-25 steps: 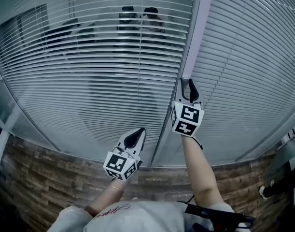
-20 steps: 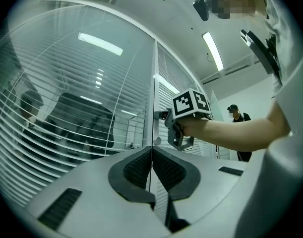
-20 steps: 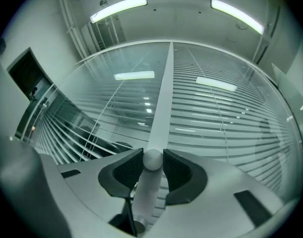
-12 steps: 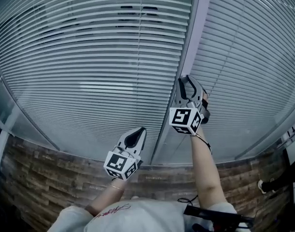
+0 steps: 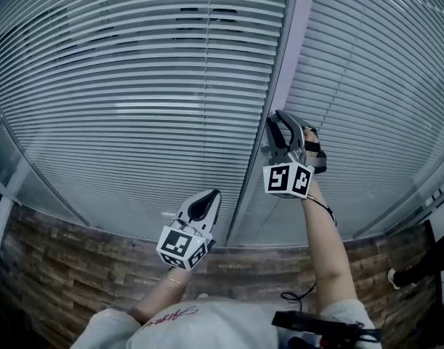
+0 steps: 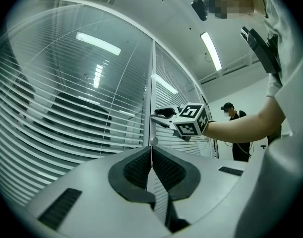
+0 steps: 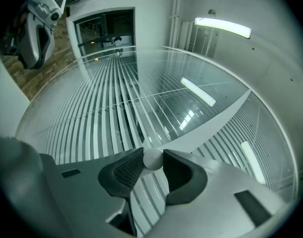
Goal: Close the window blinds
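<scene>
The blinds [image 5: 149, 86] hang behind glass straight ahead, slats tilted nearly flat, filling the panes either side of a pale post [image 5: 291, 42]. At that post is a small round knob [image 7: 152, 159]. The right gripper [image 5: 278, 122] pinches it between both pads, its jaws having just been closing. The left gripper [image 6: 151, 151] hangs lower, near the post's foot, jaws pressed together on nothing. Wood-look panelling [image 5: 76, 267] runs beneath.
</scene>
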`<action>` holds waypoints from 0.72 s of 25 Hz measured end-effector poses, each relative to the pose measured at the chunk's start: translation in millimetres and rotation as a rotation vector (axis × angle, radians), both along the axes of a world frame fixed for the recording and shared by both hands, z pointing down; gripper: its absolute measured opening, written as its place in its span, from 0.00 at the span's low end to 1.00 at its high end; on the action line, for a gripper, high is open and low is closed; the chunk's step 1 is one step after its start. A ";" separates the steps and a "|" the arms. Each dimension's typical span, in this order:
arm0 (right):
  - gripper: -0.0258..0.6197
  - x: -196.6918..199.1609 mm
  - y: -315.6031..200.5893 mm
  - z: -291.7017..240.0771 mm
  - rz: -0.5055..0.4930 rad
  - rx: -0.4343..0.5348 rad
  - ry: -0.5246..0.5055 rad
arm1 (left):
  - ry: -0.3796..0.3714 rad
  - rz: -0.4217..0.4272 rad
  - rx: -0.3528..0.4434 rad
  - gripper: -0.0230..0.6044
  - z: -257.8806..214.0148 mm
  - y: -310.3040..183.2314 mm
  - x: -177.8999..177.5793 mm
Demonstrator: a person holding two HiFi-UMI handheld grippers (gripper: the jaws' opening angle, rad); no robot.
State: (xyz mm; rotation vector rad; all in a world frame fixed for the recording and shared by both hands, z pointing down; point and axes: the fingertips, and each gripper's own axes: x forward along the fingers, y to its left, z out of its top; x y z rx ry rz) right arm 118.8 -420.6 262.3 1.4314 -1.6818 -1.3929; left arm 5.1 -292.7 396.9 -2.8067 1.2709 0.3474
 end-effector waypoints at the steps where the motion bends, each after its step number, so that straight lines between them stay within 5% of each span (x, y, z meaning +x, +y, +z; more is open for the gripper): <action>1: 0.24 -0.3 -0.6 2.1 0.003 -0.003 0.034 | -0.001 0.001 -0.001 0.07 1.5 0.0 1.0; 13: 0.24 -1.8 -0.1 10.7 0.026 -0.012 0.550 | -0.008 -0.002 0.005 0.07 -3.5 3.4 3.0; 16: 0.24 -3.1 -0.4 9.4 0.037 -0.005 0.526 | -0.005 -0.009 0.012 0.07 -7.4 1.5 0.6; 18: 0.24 -4.0 1.9 5.7 0.057 0.024 0.418 | -0.004 -0.008 0.013 0.07 -7.2 1.0 1.2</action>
